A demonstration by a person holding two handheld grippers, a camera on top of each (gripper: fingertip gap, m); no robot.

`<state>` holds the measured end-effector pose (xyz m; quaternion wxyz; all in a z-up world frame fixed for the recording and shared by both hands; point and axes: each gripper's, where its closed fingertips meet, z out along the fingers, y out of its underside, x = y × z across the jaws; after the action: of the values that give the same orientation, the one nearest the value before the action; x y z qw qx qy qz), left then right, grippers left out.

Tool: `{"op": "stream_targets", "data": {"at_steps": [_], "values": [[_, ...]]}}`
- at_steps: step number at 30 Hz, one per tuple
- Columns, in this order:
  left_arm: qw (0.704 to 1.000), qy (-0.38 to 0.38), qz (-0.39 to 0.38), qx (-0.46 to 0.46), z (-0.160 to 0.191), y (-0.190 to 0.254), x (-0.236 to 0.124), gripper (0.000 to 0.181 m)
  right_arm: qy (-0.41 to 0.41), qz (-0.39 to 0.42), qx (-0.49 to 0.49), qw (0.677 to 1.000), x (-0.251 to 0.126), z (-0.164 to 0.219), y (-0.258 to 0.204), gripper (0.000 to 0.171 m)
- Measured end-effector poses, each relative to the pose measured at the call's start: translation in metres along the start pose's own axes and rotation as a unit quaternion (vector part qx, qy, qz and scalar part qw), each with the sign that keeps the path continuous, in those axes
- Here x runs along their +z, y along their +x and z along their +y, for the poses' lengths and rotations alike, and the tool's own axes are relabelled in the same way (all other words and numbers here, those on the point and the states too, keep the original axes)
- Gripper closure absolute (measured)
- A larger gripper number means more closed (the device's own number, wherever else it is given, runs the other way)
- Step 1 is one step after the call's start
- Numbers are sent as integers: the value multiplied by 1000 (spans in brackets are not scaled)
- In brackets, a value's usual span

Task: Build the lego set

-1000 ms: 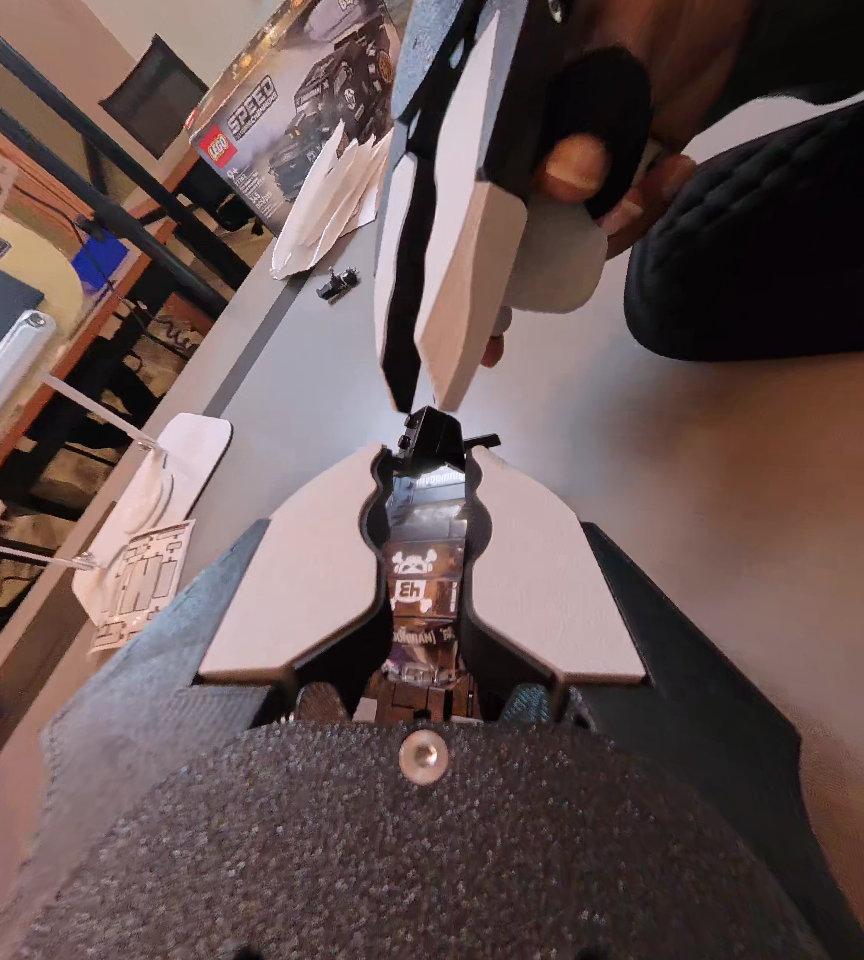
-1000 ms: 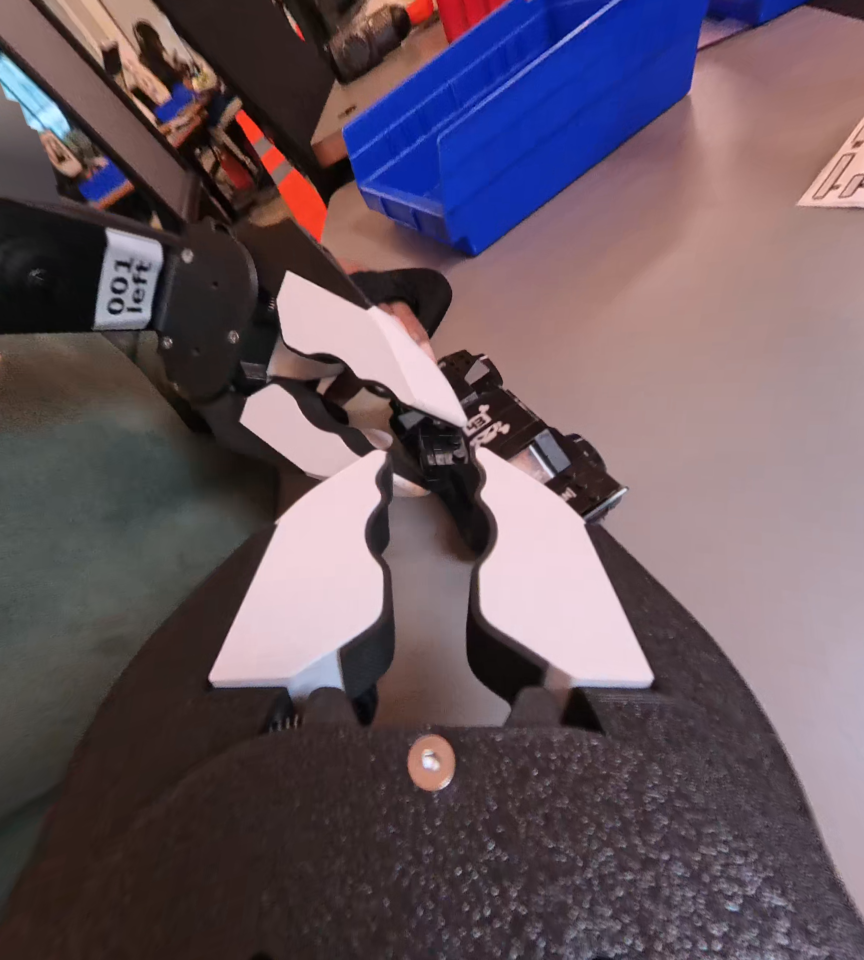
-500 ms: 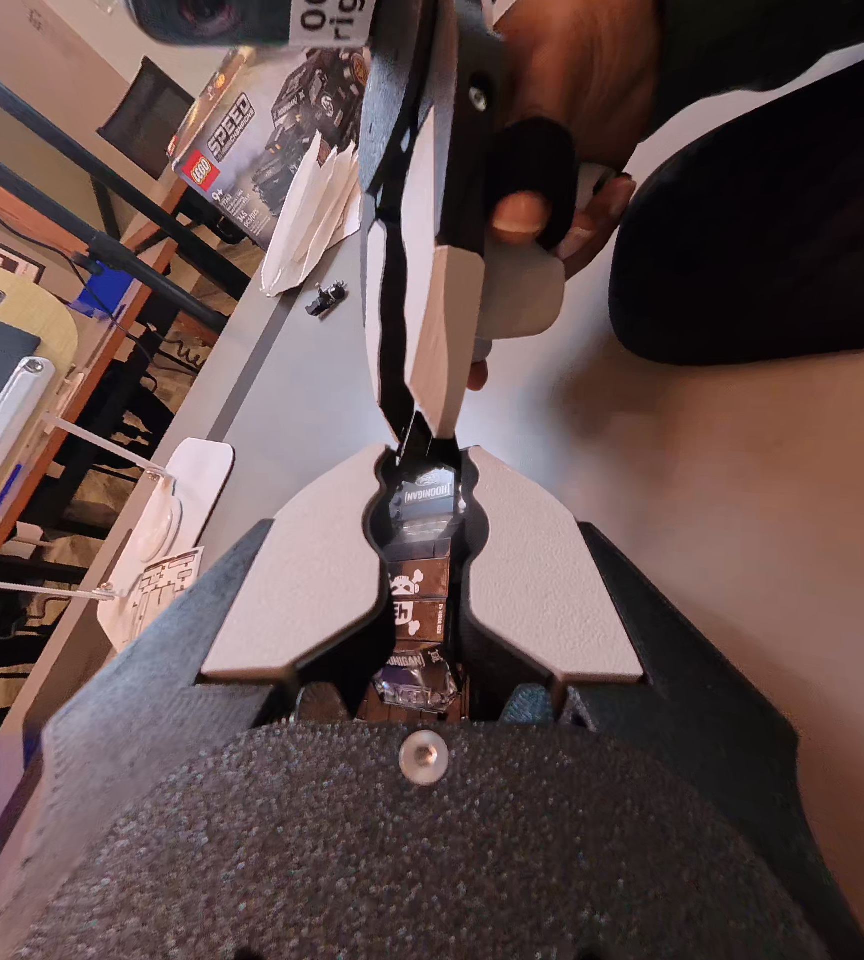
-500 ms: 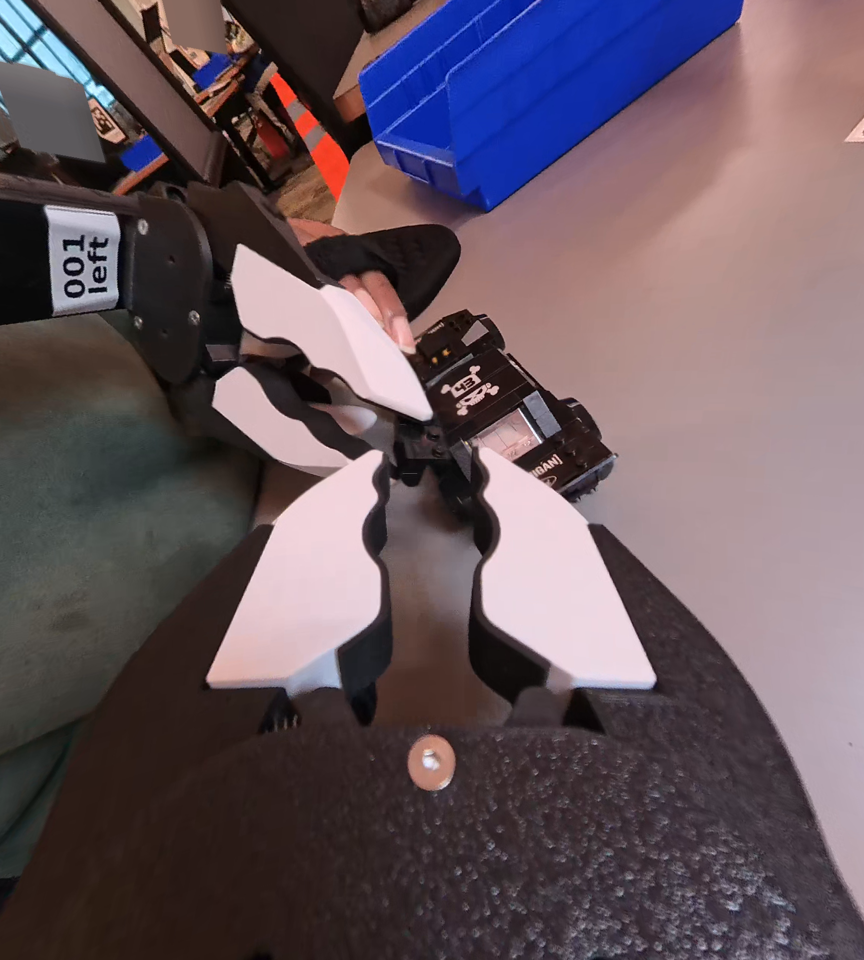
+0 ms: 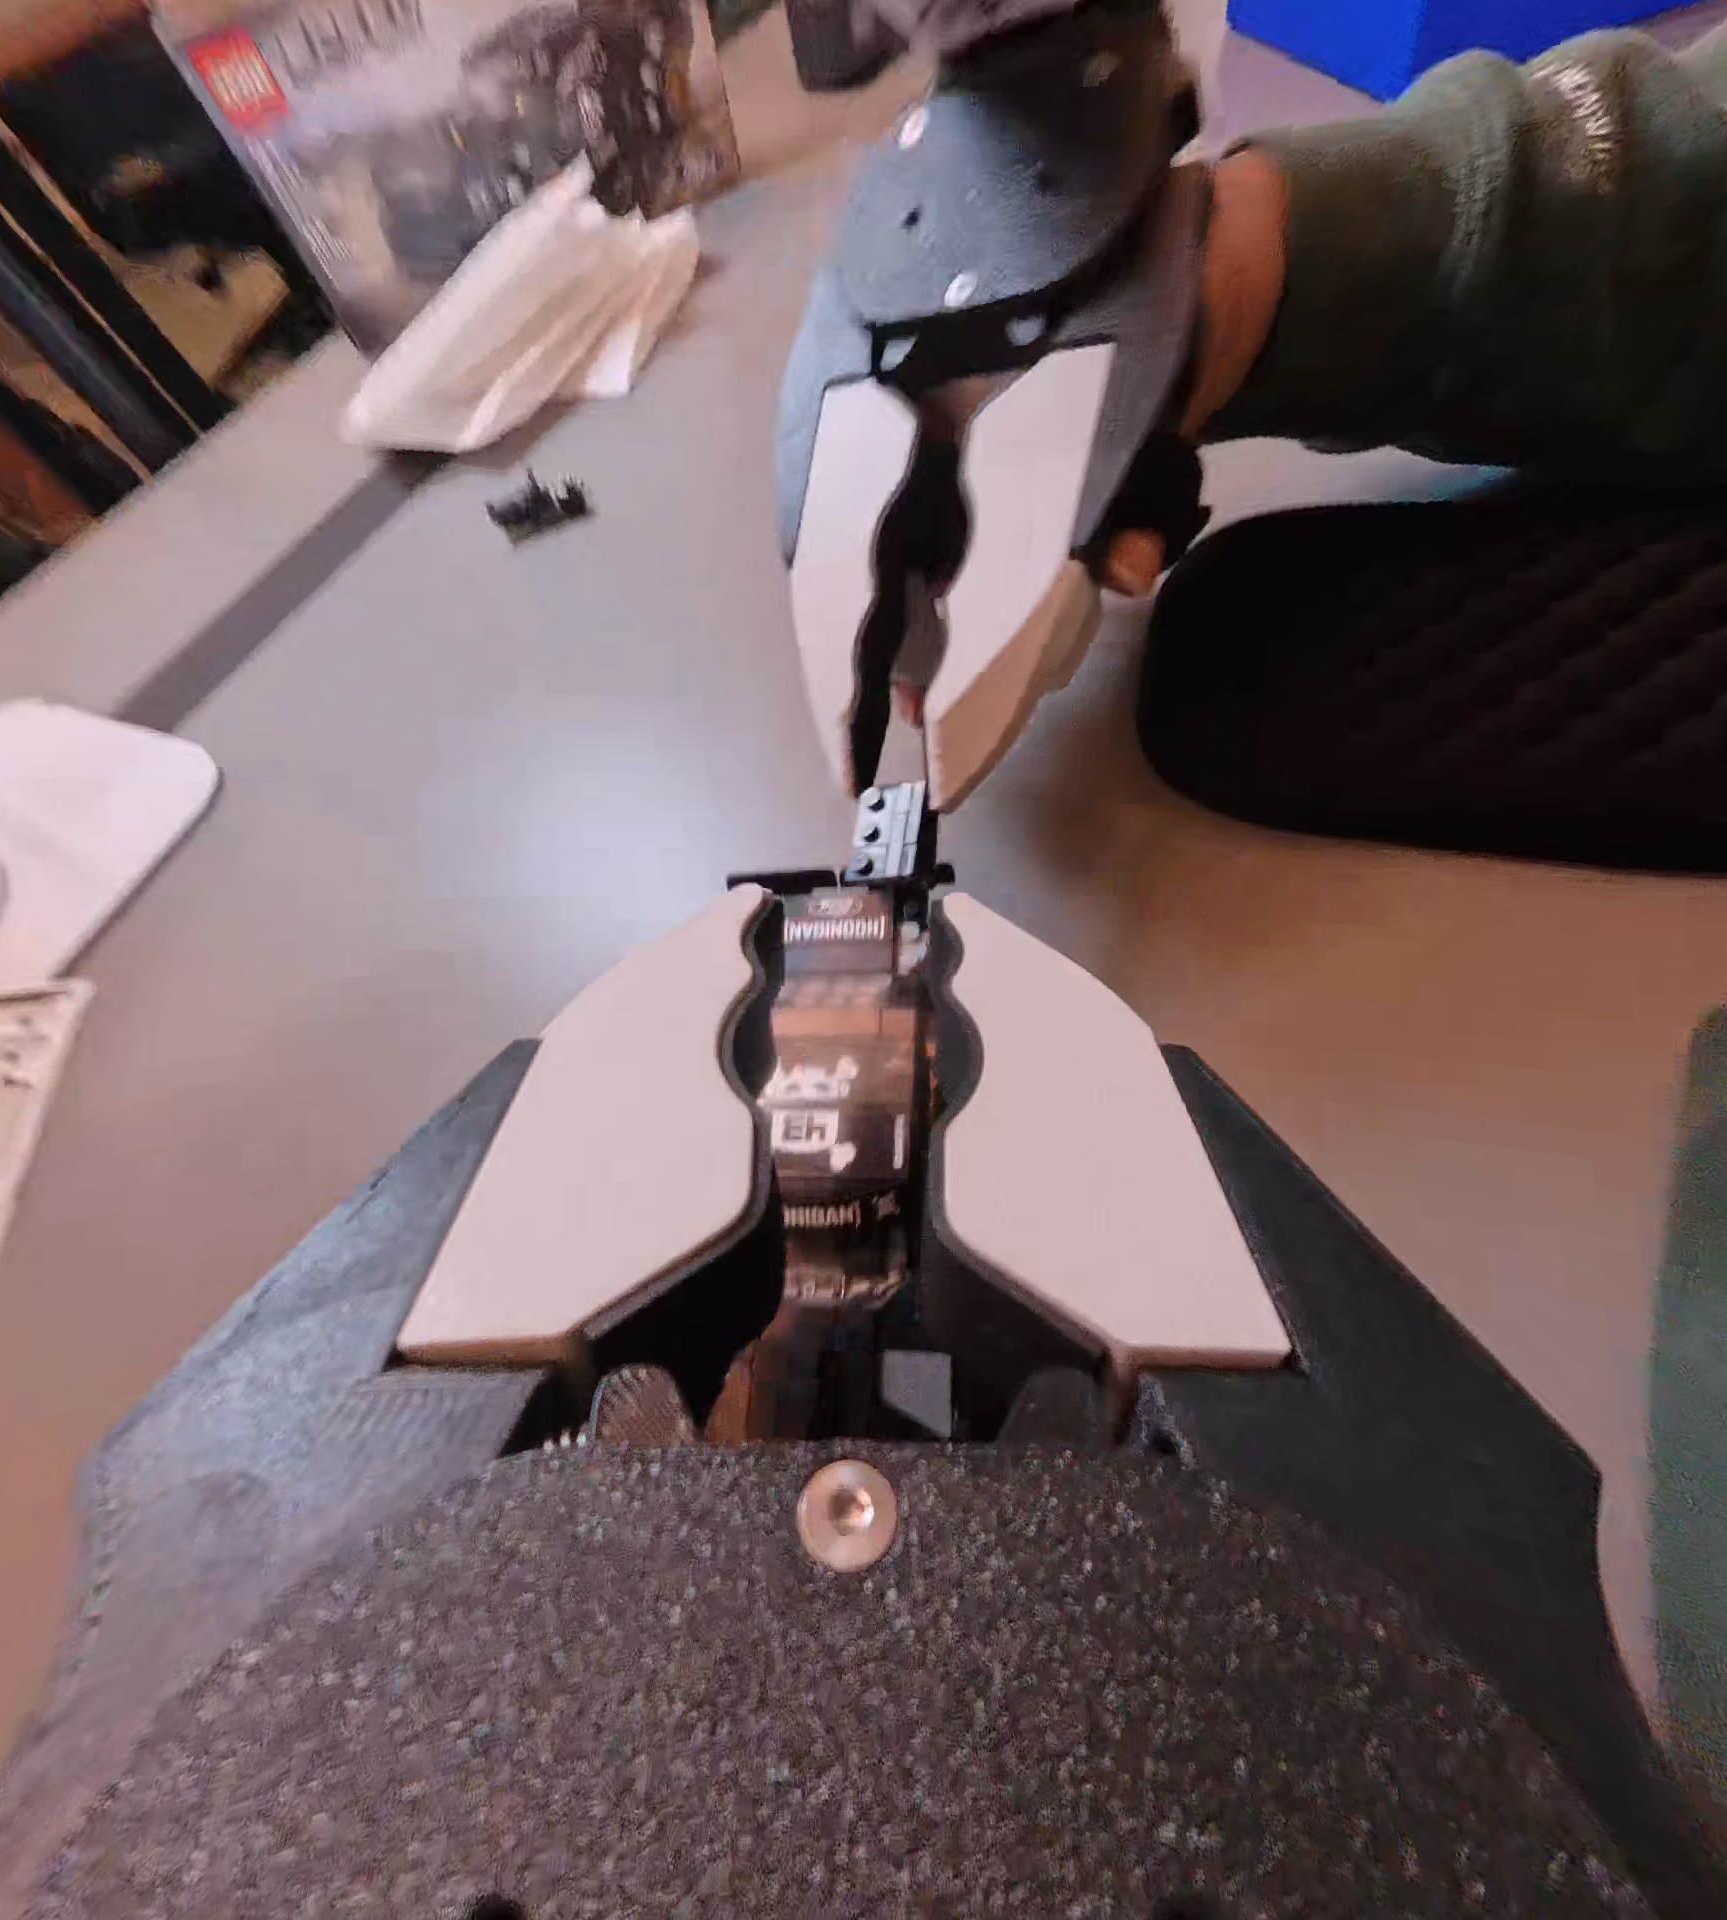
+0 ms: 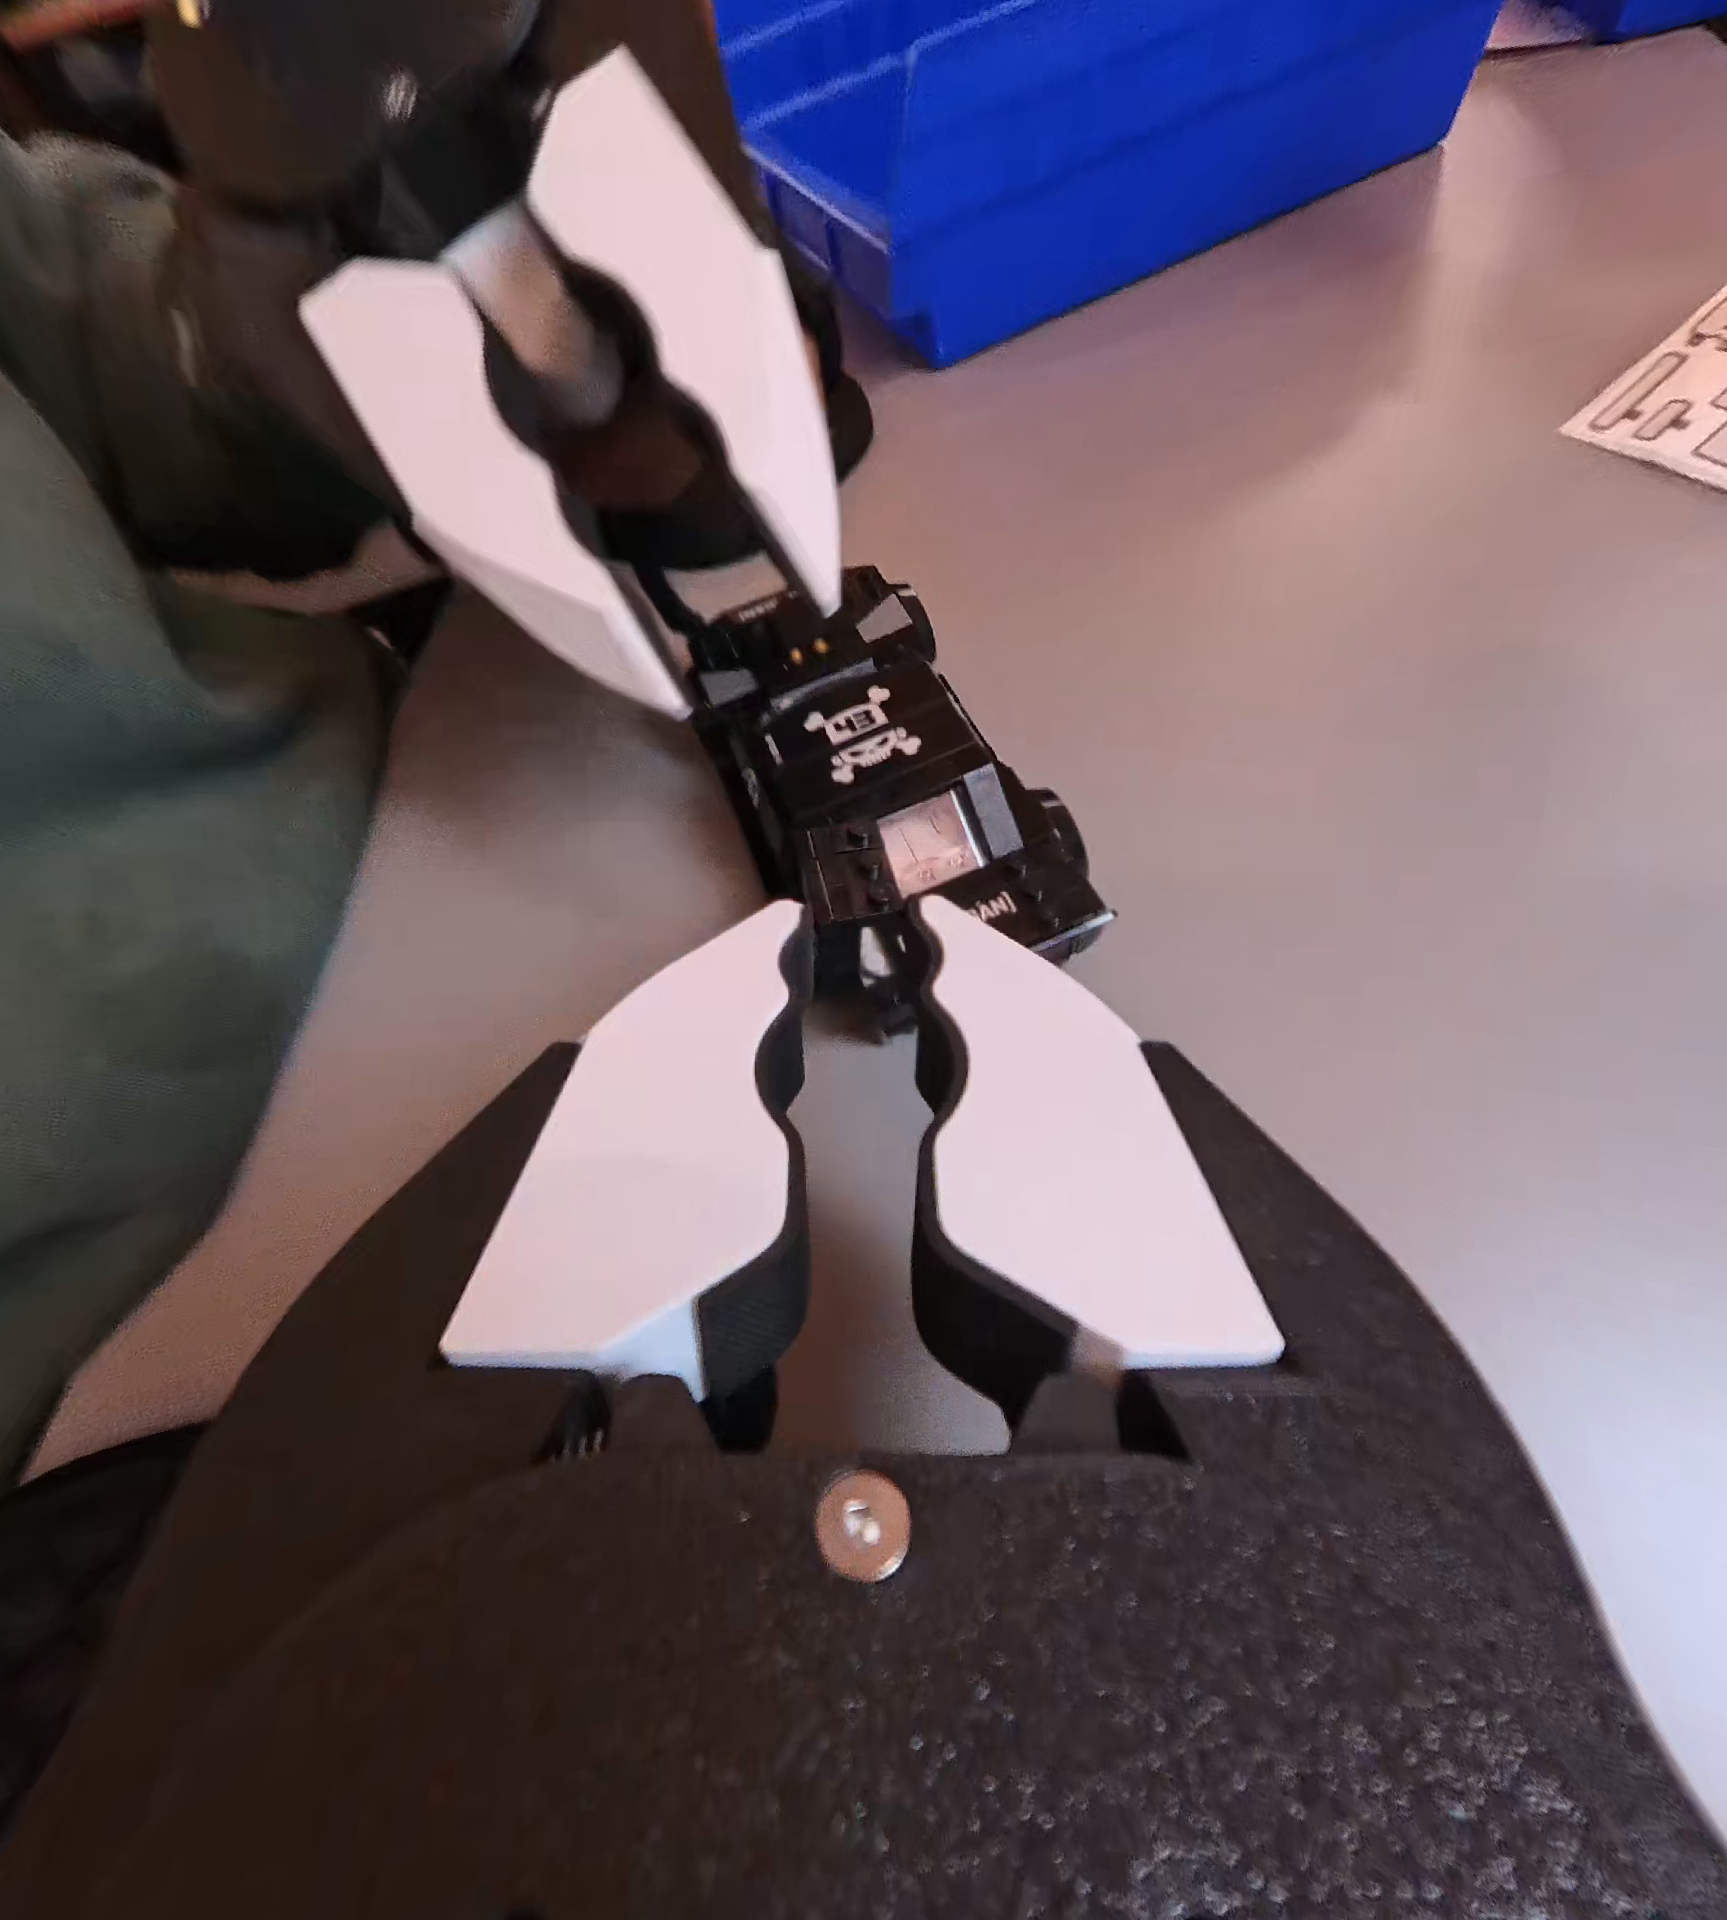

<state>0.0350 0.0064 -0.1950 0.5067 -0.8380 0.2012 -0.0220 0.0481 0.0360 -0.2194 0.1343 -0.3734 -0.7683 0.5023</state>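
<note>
Left wrist view first: the left gripper (image 5: 851, 914) has its jaws clamped on the sides of the black lego car (image 5: 843, 1049), dead centre, while at 12 o'clock the right gripper (image 5: 900, 779) pinches a small black studded piece (image 5: 885, 836) against the car's far end. Right wrist view: car (image 6: 890, 790) sits on the grey table (image 6: 1358, 727), sticker sheet (image 6: 1721, 405) at 2 o'clock. Looks light but brittle, so I'd grip the solid body sides, not the thin spoiler bits.

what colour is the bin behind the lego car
Bright blue bin; it shows best in the right wrist view, beyond the black car.
</note>
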Motion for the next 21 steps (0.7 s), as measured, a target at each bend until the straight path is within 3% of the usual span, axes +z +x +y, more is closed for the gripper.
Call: {"op": "stream_targets", "data": {"at_steps": [5,10,17,21], "values": [[995,-85,41,7,27,-4,12,157,-64,50,-37,996,12,21,-4,155],[988,-121,77,49,31,4,30,155,-106,95,-49,989,16,28,-2,155],[979,-164,118,36,36,-5,40,138,-147,116,-84,979,17,28,1,154],[971,-186,151,-8,38,-5,45,117,-169,115,-104,973,18,29,3,154]]}}
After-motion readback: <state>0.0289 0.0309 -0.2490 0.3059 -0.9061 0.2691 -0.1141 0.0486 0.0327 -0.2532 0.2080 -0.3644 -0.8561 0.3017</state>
